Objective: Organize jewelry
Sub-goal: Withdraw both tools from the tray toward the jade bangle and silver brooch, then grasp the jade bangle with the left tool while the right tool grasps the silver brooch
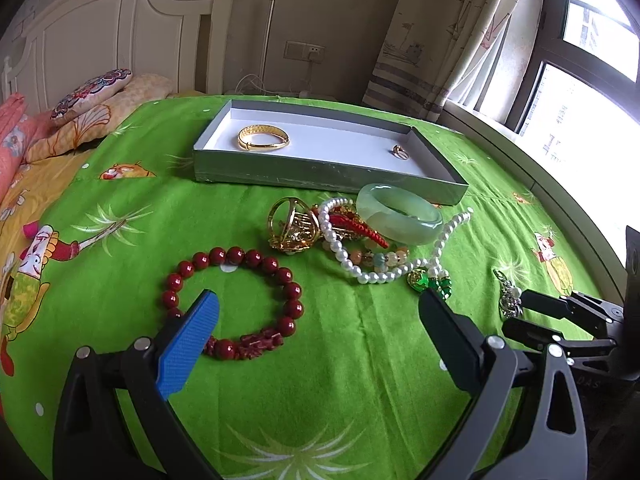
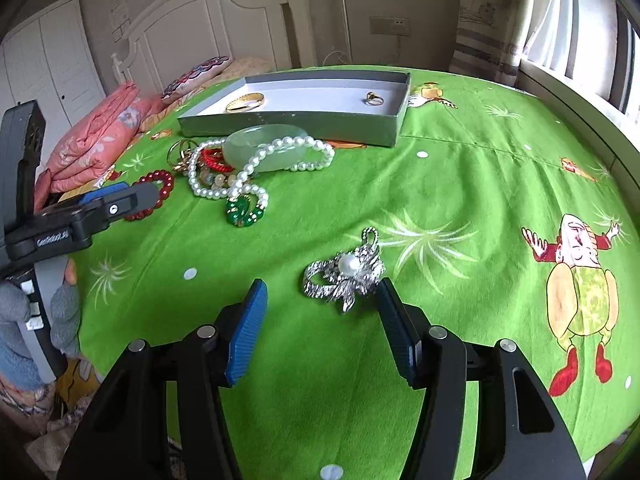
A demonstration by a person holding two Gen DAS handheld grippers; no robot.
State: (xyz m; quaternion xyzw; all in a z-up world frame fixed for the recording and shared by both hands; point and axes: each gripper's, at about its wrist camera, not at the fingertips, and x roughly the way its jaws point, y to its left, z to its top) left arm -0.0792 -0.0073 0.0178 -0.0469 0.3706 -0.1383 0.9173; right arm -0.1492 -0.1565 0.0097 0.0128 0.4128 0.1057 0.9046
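A jewelry sort under way on a bed spread with a green cartoon-print sheet (image 2: 460, 184): the right tool (image 2: 324, 300) hangs with its jaws spread wide and empty just short of a silver pearl brooch (image 2: 346, 272), whose near edge lies close to the right-hand finger. The left tool (image 1: 320, 308), likewise wide open and holding nothing, hovers over a red bead bracelet (image 1: 236, 300), its blue-padded finger reaching inside the loop.

Beyond them sits the grey tray (image 1: 320, 178), already holding a gold bangle (image 1: 264, 139) at its left end and a small gold ring (image 1: 400, 152) at its right. Just in front of the tray lies a tangle still to be sorted: a jade bangle (image 1: 400, 216), a pearl strand (image 1: 352, 256) looped around and over it, a red cord piece, a gold openwork ornament (image 1: 294, 226) and a green pendant (image 2: 242, 210).

The brooch looks the likely next pick. It lies flat and spiky on soft fabric, so the grip would best come from straight above, fingers centred either side of the pearl and pressed lightly into the sheet before closing. An off-centre pinch could flip it or snag the cloth. The tray's open middle appears the natural place to set it.
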